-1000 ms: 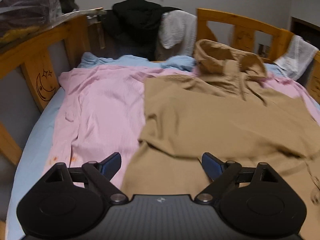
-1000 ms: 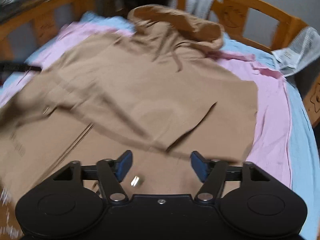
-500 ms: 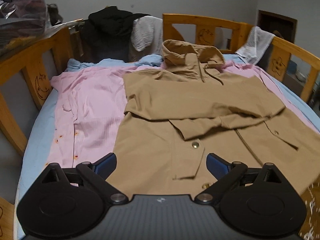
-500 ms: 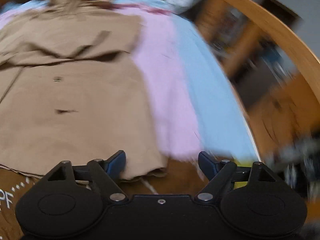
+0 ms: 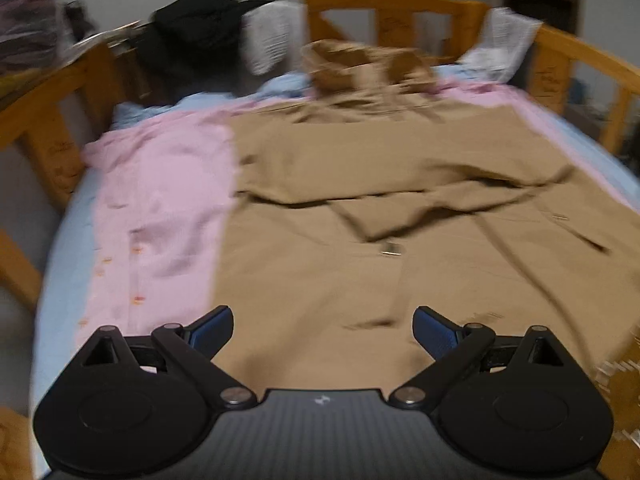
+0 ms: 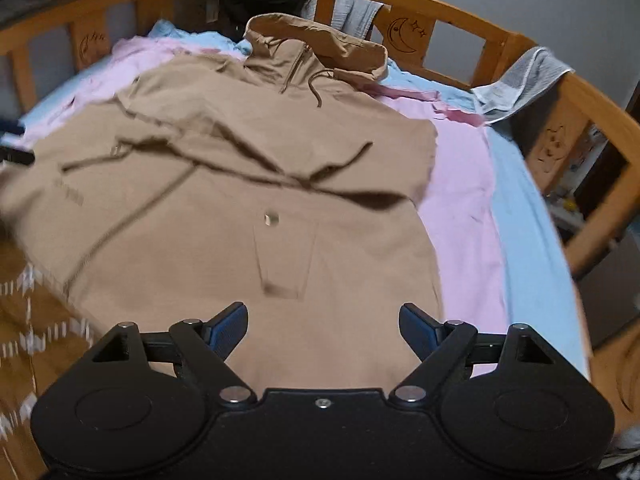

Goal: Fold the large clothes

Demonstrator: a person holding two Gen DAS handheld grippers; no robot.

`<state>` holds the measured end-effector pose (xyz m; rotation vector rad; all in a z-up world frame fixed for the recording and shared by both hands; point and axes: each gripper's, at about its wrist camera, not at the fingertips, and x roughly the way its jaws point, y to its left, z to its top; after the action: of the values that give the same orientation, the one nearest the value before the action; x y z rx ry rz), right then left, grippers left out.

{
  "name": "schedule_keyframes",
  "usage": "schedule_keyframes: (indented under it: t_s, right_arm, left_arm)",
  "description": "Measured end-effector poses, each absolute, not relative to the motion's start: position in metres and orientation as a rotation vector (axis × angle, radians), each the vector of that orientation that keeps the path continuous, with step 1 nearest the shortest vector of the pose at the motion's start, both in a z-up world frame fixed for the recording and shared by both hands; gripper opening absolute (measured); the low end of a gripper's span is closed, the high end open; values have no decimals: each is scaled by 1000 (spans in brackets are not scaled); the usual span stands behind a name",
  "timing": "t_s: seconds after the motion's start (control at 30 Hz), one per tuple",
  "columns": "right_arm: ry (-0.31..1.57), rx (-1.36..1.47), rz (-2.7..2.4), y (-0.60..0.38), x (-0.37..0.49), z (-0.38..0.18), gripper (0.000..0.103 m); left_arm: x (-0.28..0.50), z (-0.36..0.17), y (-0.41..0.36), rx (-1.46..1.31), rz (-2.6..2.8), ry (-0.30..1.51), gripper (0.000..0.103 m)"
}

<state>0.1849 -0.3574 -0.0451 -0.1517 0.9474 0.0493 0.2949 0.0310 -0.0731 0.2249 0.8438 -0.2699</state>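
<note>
A tan hooded coat [image 5: 380,208] [image 6: 248,184] lies spread on the bed, front up, hood at the far end and both sleeves folded across its chest. A metal snap [image 6: 272,218] shows above a front pocket. My left gripper [image 5: 322,326] hovers open over the coat's near hem, nothing between its blue pads. My right gripper [image 6: 322,326] hangs over the hem too, its jaws opening and empty.
Under the coat lie a pink garment [image 5: 160,200] [image 6: 460,184] and a light blue sheet [image 6: 528,216]. A wooden bed rail [image 6: 408,4] rings the mattress. Dark clothes [image 5: 192,24] and white cloths [image 6: 520,80] hang on it. A brown patterned cloth [image 6: 36,320] lies at the near left.
The right view has swung back from the bed's right edge to face the coat squarely. The left view has shifted slightly and blurred. Both grippers stand a little wider than a second ago.
</note>
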Motion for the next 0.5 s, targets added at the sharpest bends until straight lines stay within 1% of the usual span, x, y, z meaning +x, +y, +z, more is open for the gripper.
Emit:
schedule_keyframes:
  t_s: [0.07,0.13,0.17,0.23,0.27,0.3,0.33,0.4,0.43,0.47,0.5]
  right_arm:
    - [996,-89,18,-368,218,-48,86]
    - [1058,15,-41,-388,235,-56,84]
    - [1082,59,-61,-398,232,-59,83]
    - [1147,131,-101,-418,228,-69,75]
    - [1173,163,-114,-425,222,-72,73]
    - [1195,198,-113,-431,215,-75,71]
    - [1208,218,-103,-436,210,-77,71]
    - [1218,224,-86,-436,203,-78,70]
    - [1219,223,-84,-435,202,-77,67]
    - [1219,228,-86,-435,201,-76,64]
    - [1222,231,-93,-436,201,-75,57]
  left_arm:
    - [314,-78,43,202,-187,880,98]
    - [325,-85,62,152,-124,926,94]
    - [327,-87,71,125,-118,944,94]
    - [327,-92,90,74,-122,967,92]
    - [326,-94,98,45,-142,990,92]
    - [328,-97,104,20,-166,1020,89]
    - [329,-101,111,-5,-183,1056,84]
    - [332,-109,122,-66,-205,1123,78]
    - [333,-112,126,-95,-210,1137,73]
    - [332,-112,129,-120,-215,1142,71]
    - [333,-112,131,-143,-223,1147,66]
